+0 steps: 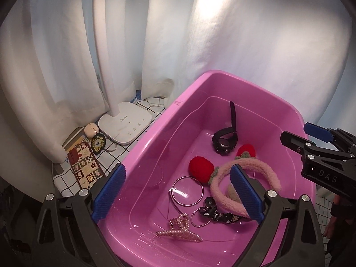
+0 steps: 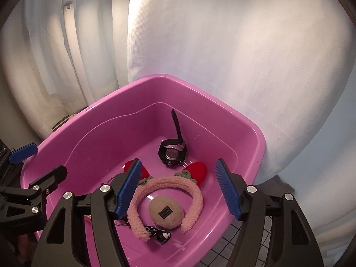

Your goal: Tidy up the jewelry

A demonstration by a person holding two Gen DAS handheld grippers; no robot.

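A pink plastic tub [image 1: 155, 133] holds the jewelry. Inside lie a black watch [image 1: 224, 141], a pink fuzzy headband with red strawberries [image 1: 222, 178], a silver bangle [image 1: 187, 191], a pearl hair claw [image 1: 180, 231], a thin hoop [image 1: 200, 220] and a black patterned hair tie [image 1: 213, 213]. My left gripper [image 1: 178, 198] is open and empty above the tub's near side. My right gripper [image 2: 178, 189] is open and empty over the headband [image 2: 166, 191], with the watch [image 2: 172, 153] beyond and a beige round puff [image 2: 166, 212] below.
A white desk lamp [image 1: 124, 124] stands left of the tub on a checked cloth [image 1: 66, 178]. Beside it lie a patterned card [image 1: 85, 166], a black badge [image 1: 98, 143] and a small beige case [image 1: 90, 130]. White curtains hang behind.
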